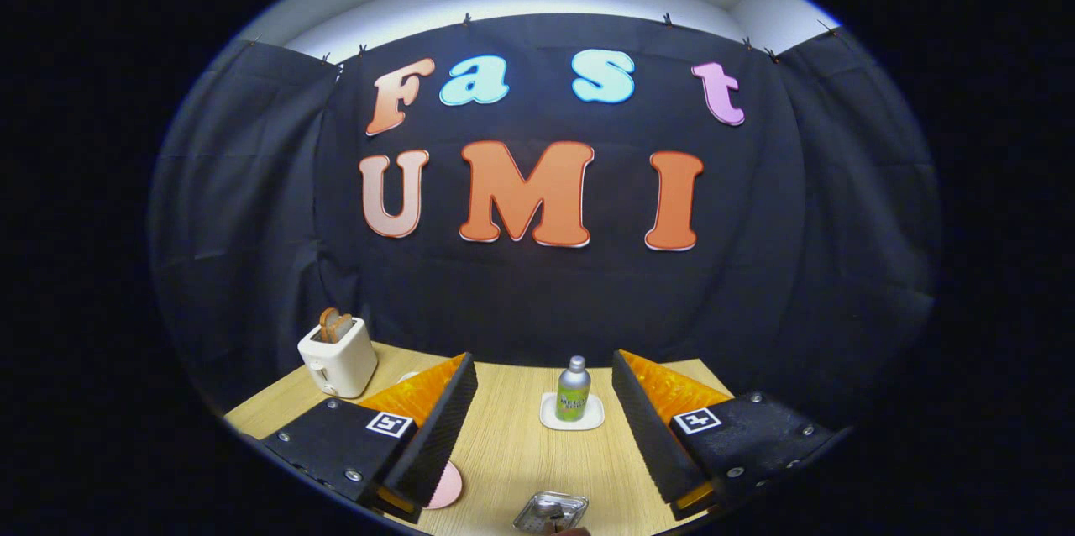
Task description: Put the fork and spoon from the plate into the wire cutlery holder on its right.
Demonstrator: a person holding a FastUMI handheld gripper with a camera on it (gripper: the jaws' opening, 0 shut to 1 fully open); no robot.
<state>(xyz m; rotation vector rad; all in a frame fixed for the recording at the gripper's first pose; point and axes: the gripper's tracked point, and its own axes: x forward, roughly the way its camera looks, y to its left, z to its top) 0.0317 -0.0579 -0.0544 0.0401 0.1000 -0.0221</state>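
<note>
A small shiny metal plate lies on the wooden table low down between my fingers, close under the camera. Dark cutlery pieces rest in it, too small to tell apart. My gripper is open and held above the table, its fingers spread wide with nothing between them. Both fingers point toward the back of the table, well above and past the plate.
A silver bottle stands on a white square coaster just ahead, between the fingers. A cream toaster with toast sits at the back left. A pink disc lies partly hidden by the left finger. Black cloth walls the table's far edge.
</note>
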